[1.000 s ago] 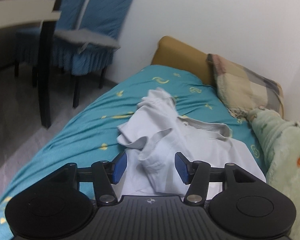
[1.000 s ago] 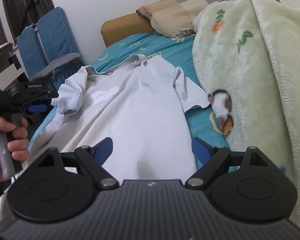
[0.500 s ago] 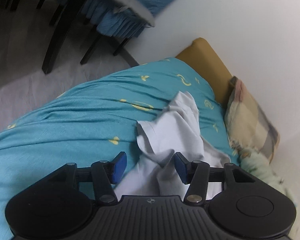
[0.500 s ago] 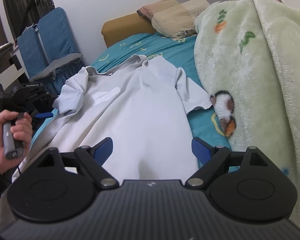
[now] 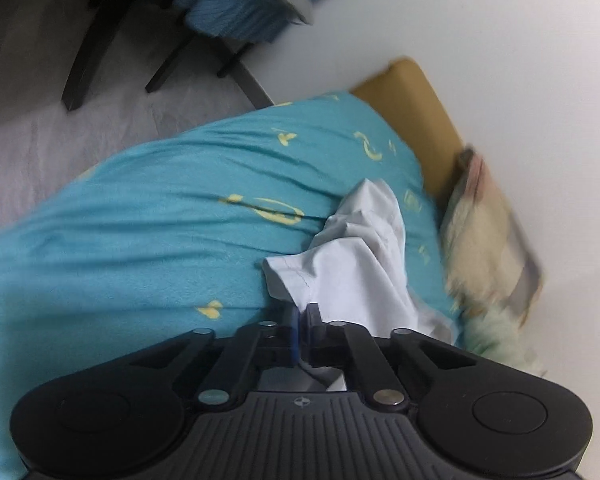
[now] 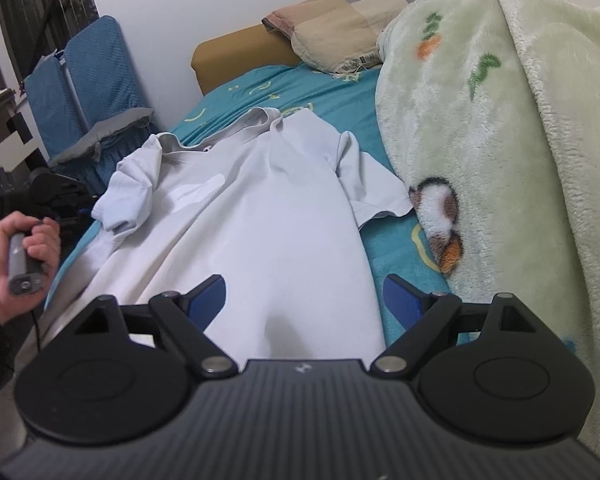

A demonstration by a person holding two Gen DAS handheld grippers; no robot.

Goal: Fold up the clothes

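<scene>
Left tongs have just closed, pinching the shirt sleeve; right tongs wide, empty over the hem. Risk: thin pinch slips, sleeve bunches when pulled.

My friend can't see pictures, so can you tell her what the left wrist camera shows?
The left gripper has its fingers shut on a bunched white shirt lying on a teal bedsheet. Behind are a pillow by the white wall and a blurry blue chair on the floor.

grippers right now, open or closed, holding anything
left gripper: closed on the white t-shirt, fingers just shut on its sleeve.
right gripper: open, holding nothing.
</scene>
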